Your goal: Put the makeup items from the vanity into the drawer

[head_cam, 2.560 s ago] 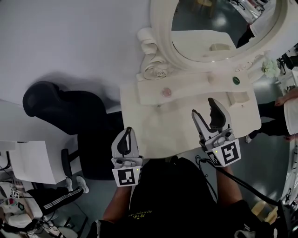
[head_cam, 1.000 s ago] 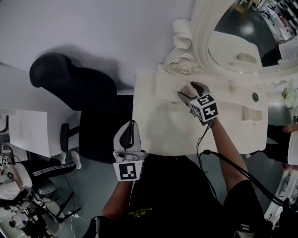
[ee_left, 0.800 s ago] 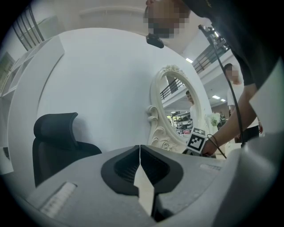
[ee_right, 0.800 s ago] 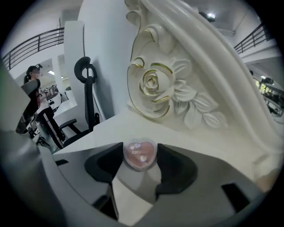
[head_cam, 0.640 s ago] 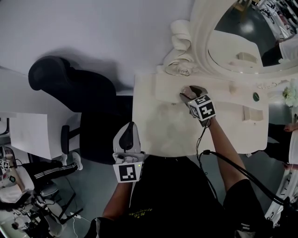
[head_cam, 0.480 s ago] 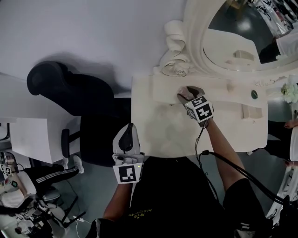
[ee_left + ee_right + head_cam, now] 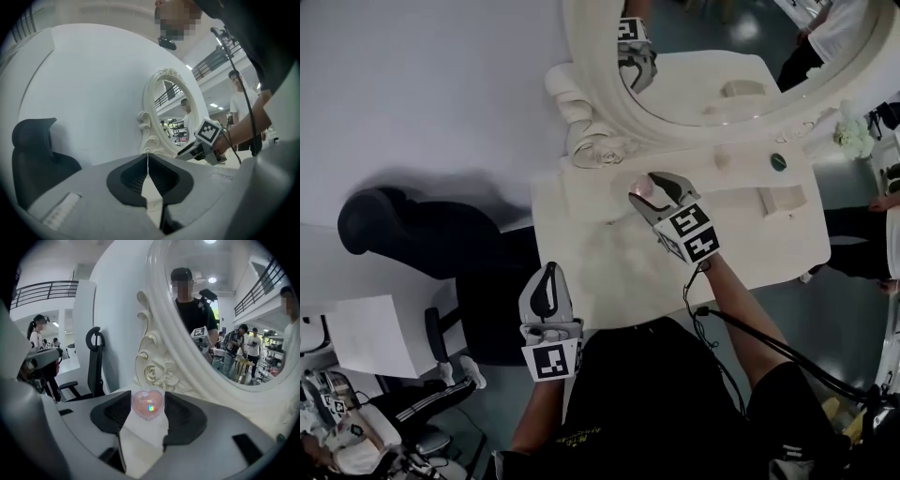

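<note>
A pink heart-shaped compact (image 7: 148,404) sits between the pads of my right gripper (image 7: 148,409), which is shut on it. In the head view the right gripper (image 7: 649,191) holds the compact (image 7: 644,190) over the vanity's raised back shelf (image 7: 591,195), close to the carved mirror base. My left gripper (image 7: 549,270) hangs off the vanity's front left edge, beside the person's body, shut and with nothing in it. In its own view the left gripper (image 7: 147,158) has its jaws together.
On the white vanity top (image 7: 750,239), a small green item (image 7: 778,161), a pale knob-like item (image 7: 721,157) and a cream box (image 7: 779,199) lie to the right. The oval mirror (image 7: 722,56) rises behind. A black office chair (image 7: 412,234) stands at the left.
My right gripper's jaws have closed on the pink heart compact at the back shelf. The head camera has swung, so the vanity sits differently in view. The left gripper stays shut and low.
</note>
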`<action>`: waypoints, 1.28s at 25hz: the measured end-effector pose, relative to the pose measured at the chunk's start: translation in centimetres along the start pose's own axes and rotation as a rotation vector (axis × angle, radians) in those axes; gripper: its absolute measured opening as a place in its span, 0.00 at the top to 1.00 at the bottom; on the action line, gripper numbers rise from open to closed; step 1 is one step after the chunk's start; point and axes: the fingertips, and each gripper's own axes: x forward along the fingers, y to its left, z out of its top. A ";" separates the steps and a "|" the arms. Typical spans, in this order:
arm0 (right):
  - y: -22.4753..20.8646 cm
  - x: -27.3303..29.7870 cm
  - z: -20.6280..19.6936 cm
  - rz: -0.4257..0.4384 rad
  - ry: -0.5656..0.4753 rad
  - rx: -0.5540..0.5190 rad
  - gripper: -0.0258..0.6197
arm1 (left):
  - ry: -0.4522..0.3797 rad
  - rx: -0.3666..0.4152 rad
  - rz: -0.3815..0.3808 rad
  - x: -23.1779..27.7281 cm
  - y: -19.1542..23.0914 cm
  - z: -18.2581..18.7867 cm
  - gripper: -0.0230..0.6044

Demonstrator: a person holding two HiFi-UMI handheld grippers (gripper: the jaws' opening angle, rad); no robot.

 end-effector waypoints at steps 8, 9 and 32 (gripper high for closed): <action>-4.9 -8.5 1.8 -0.150 -0.107 0.027 0.61 | -0.036 0.002 -0.173 3.7 -6.3 1.4 0.93; -5.5 -9.3 1.5 -0.167 -0.111 0.033 0.61 | -0.046 0.005 -0.191 3.9 -7.0 1.7 0.93; -27.6 -26.3 -16.5 -0.607 0.018 0.299 0.61 | 0.056 0.089 -0.367 8.3 -16.3 1.2 0.93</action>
